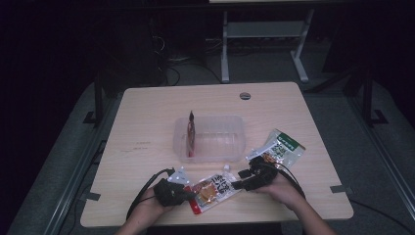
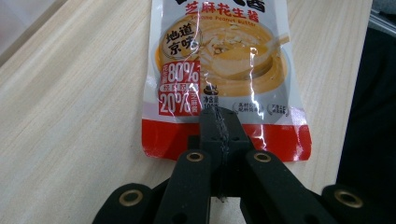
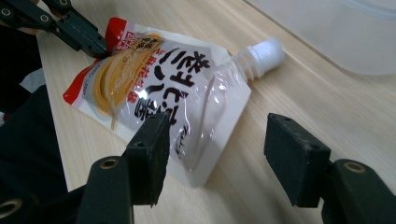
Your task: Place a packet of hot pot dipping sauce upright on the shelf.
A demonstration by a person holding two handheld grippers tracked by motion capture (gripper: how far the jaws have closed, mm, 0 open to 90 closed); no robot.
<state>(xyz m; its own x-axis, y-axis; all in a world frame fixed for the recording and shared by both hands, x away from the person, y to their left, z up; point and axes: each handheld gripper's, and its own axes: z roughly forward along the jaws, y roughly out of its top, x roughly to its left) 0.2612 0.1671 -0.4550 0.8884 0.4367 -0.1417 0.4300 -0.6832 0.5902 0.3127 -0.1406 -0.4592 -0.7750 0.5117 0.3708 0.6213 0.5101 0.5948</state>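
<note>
High view: three pouches, one tub, two tongs.

The high view looks forward and down over the whole bench. Both gripper views sit close and low; each shares the pouch near the bench's 6 o'clock edge, seen from opposite ends.

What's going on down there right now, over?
Left hand-held gripper shut on sauce pouch, red bottom edge. Right hand-held gripper open beside pouch's upper end. Clear tub beyond, green packet to the right; nothing in between.
</note>
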